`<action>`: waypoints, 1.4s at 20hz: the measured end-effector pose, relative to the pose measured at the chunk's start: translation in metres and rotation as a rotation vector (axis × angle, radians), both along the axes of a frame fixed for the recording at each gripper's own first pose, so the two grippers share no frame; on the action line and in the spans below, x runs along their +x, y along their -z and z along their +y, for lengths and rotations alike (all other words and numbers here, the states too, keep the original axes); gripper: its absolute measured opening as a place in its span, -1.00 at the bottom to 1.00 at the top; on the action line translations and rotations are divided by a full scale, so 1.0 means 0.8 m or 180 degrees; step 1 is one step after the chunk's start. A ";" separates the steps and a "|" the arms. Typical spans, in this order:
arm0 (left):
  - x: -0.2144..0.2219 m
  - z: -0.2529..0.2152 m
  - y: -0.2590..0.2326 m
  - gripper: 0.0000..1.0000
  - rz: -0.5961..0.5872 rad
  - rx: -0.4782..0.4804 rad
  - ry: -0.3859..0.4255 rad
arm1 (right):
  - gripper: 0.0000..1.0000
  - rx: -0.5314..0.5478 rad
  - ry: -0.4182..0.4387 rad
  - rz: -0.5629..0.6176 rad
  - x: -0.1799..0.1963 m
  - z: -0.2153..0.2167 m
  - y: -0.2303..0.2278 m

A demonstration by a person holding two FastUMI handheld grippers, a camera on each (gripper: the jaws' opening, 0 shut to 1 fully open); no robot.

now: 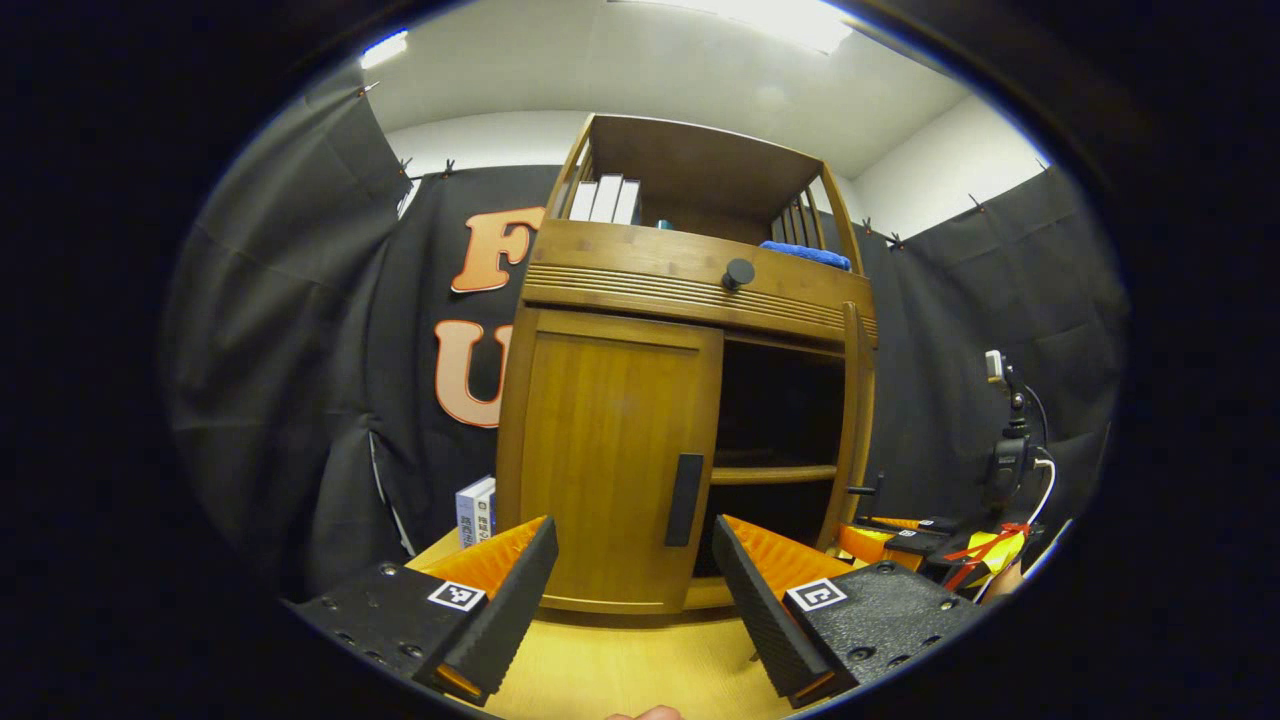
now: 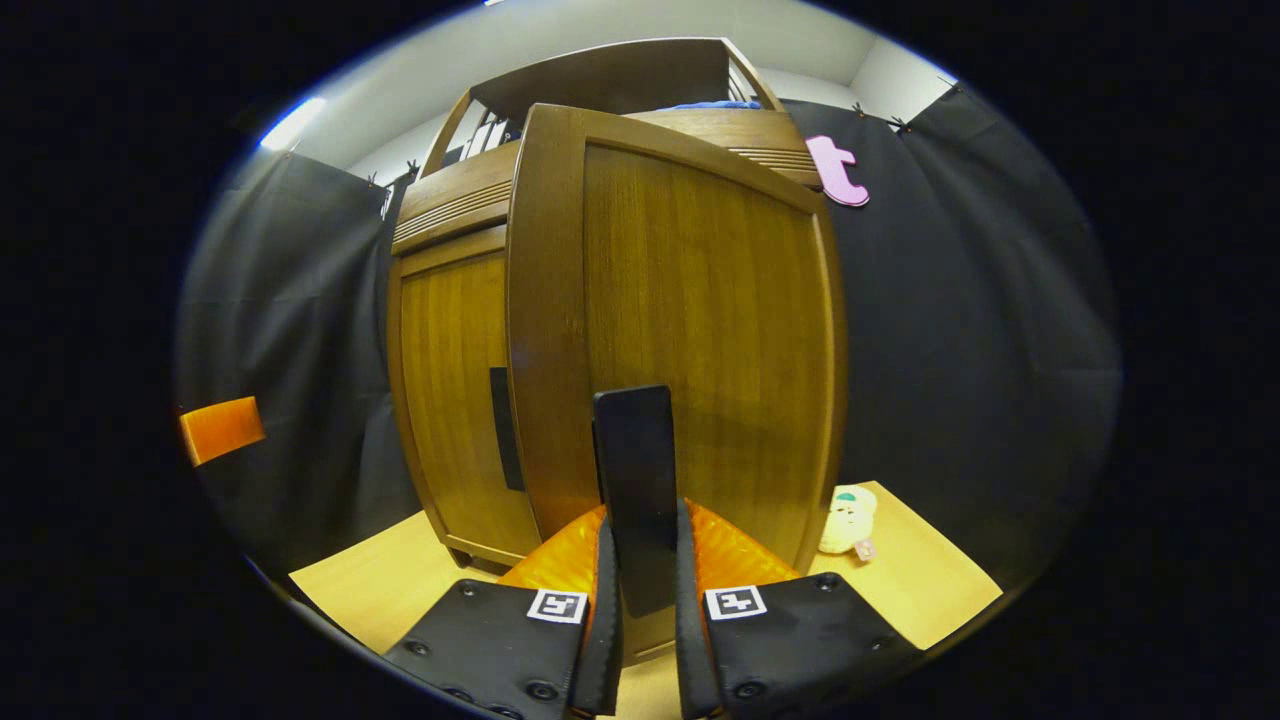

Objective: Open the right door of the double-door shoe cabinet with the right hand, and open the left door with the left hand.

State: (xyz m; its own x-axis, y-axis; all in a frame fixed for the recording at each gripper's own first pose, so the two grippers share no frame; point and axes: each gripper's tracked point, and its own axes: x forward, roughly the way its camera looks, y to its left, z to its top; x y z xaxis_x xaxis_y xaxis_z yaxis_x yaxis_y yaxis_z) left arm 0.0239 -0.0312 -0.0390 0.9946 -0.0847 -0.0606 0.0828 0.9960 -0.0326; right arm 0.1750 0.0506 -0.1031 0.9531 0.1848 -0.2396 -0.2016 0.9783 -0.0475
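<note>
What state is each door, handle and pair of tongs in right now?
Right door: swung open, interior shelf exposed.
Right door handle: clamped between the right tongs.
Left door: closed.
Left door handle: untouched.
Left tongs: open, hovering short of the left door.
Drawer knob: untouched, drawer closed.

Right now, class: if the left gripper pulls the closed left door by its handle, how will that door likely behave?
The left door looks like a rigid wooden panel, so it should probably swing stiffly rather than flex. Its slim dark handle may offer little grip; the open fingers could slip. The cabinet looks tall, so hard pulls might rock it.
</note>
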 end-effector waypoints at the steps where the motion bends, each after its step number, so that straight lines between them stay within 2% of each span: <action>1: 0.001 -0.005 -0.001 0.84 -0.0005 -0.0012 0.0048 | -0.41 -0.0034 0.0046 -0.0010 -0.006 -0.008 -0.004; 3: 0.002 -0.013 -0.002 0.89 -0.0035 -0.0020 0.0116 | -0.41 -0.0092 0.0143 -0.0028 -0.015 -0.024 -0.007; 4: 0.003 -0.015 -0.002 0.89 -0.0044 -0.0011 0.0131 | -0.31 -0.0099 0.0163 -0.0037 -0.018 -0.028 -0.009; 5: 0.004 -0.017 0.000 0.89 -0.0038 0.0010 0.0143 | -0.41 -0.0081 0.0176 -0.0042 -0.020 -0.032 -0.011; 6: 0.004 -0.020 0.001 0.83 -0.0036 0.0021 0.0173 | -0.41 -0.0052 0.0198 -0.0042 -0.021 -0.034 -0.012; 7: 0.004 -0.024 0.002 0.83 -0.0038 0.0016 0.0218 | -0.33 -0.0041 0.0225 -0.0043 -0.023 -0.037 -0.012; 8: 0.004 -0.027 0.003 0.83 -0.0036 0.0002 0.0257 | -0.41 -0.0057 0.0260 -0.0052 -0.026 -0.041 -0.012; 9: 0.003 -0.028 0.003 0.89 -0.0036 -0.0012 0.0276 | -0.33 -0.0087 0.0301 -0.0061 -0.030 -0.049 -0.013; 10: 0.005 -0.027 0.004 0.89 -0.0034 -0.0023 0.0280 | -0.41 -0.0113 0.0340 -0.0075 -0.034 -0.056 -0.014; 13: 0.006 -0.022 0.011 0.89 0.0008 -0.0049 0.0267 | -0.42 -0.0141 0.0428 0.0032 -0.045 -0.077 -0.001; 14: 0.007 -0.019 0.013 0.89 0.0022 -0.0040 0.0260 | -0.51 -0.0144 0.0451 0.0032 -0.048 -0.083 0.000; 15: 0.006 -0.015 0.014 0.89 0.0027 -0.0018 0.0242 | -0.42 -0.0139 0.0497 -0.0010 -0.048 -0.090 -0.006; 16: 0.007 -0.010 0.016 0.83 0.0032 0.0001 0.0218 | -0.51 -0.0167 0.0557 -0.0001 -0.042 -0.101 -0.004; 17: 0.006 -0.007 0.017 0.89 0.0041 0.0010 0.0199 | -0.60 -0.0181 0.0602 -0.0028 -0.050 -0.108 -0.007; 18: 0.007 -0.005 0.019 0.83 0.0051 0.0007 0.0184 | -0.61 -0.0197 0.0659 -0.0037 -0.050 -0.117 -0.008; 20: 0.007 -0.002 0.025 0.89 0.0081 0.0013 0.0170 | -0.63 -0.0241 0.0802 0.0042 -0.058 -0.143 0.000; 21: 0.009 -0.001 0.025 0.89 0.0071 0.0025 0.0152 | -0.71 -0.0180 0.0824 -0.0066 -0.055 -0.151 -0.011; 23: 0.014 -0.007 0.023 0.89 0.0043 0.0040 0.0184 | -0.70 -0.0208 0.0864 -0.0034 -0.053 -0.173 -0.011; 25: 0.020 -0.012 0.020 0.83 0.0036 0.0115 0.0204 | -0.77 -0.0119 0.0807 -0.0023 -0.056 -0.190 -0.011; 26: 0.025 -0.015 0.013 0.89 -0.0009 0.0160 0.0209 | -0.76 -0.0043 0.0762 -0.0023 -0.056 -0.195 -0.013; 28: 0.034 -0.023 0.008 0.89 -0.0070 0.0230 0.0228 | -0.77 -0.0060 0.0687 0.0019 -0.059 -0.202 -0.013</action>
